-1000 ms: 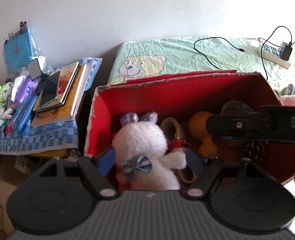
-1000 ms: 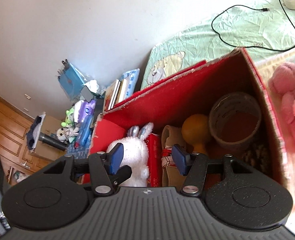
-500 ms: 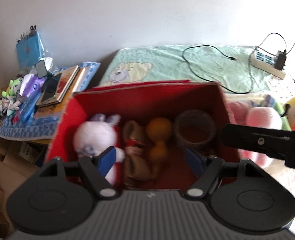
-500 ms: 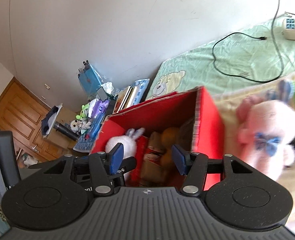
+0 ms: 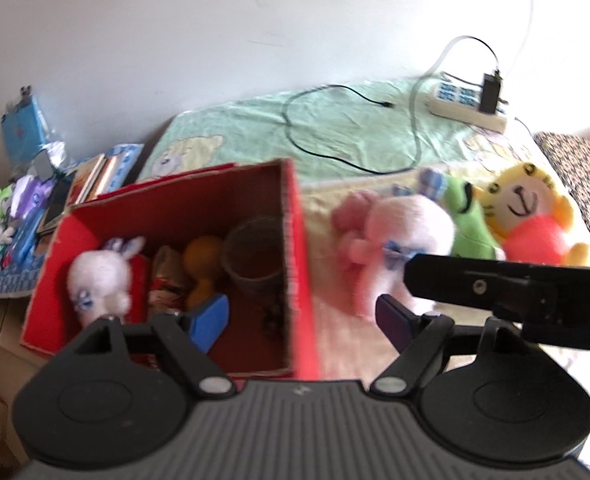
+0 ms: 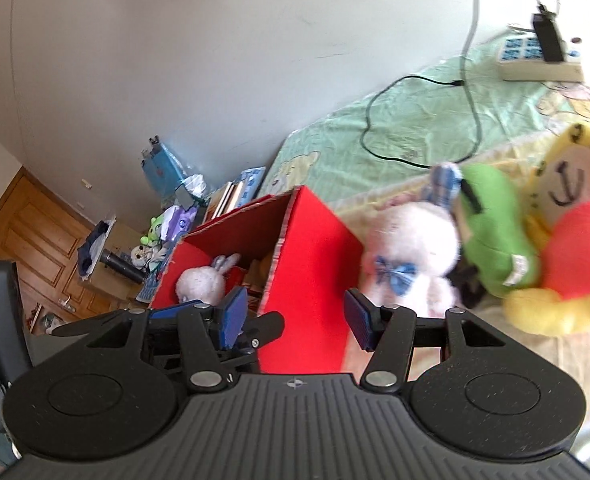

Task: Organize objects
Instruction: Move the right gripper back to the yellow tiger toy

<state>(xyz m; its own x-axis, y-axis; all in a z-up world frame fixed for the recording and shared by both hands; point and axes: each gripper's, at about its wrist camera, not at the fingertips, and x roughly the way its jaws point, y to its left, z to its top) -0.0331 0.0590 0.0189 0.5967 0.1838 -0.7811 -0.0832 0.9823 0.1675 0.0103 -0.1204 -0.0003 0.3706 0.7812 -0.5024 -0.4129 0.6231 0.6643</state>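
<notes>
Both the left gripper and the right gripper have fingers apart, holding nothing. Only the left view shows inside the red box on the bed: a white rabbit. A pink rabbit lies beside the box.

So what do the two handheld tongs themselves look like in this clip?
Both match. The left tongs and right tongs have black linkage arms with silver pivot screws, blue rectangular pads, and a ribbed dark-grey body flanked by two round black discs. No cables or sleeves are visible.
</notes>
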